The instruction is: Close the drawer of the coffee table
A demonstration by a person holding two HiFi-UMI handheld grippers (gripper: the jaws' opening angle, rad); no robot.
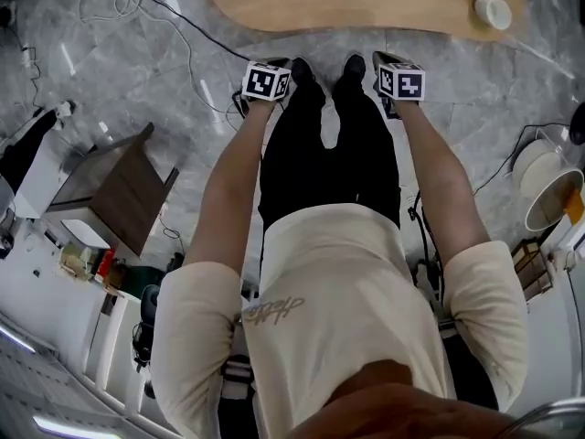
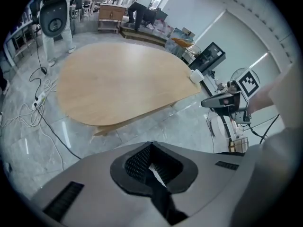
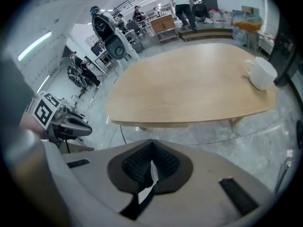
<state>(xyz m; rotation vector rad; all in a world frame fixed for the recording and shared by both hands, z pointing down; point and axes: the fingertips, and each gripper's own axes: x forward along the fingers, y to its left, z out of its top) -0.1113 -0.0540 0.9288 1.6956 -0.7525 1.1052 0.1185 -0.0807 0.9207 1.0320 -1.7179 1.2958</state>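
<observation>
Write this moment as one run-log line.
phase: facing coffee table | left tool: shut, empty | right tool: shut, empty | drawer: not visible | cup: on table

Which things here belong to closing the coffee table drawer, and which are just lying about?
Job: coffee table; left hand-held gripper; right hand-held gripper, both shut and empty. The drawer itself shows in no view.
Lying about: white cup on the table; floor cables; dark wooden side table.

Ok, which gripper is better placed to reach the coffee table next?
Right, marginally. The right gripper and left gripper are both shut, empty and level, short of the coffee table, but the right one faces nearer its middle, the left its left end. No drawer shows, so this is tentative.
</observation>
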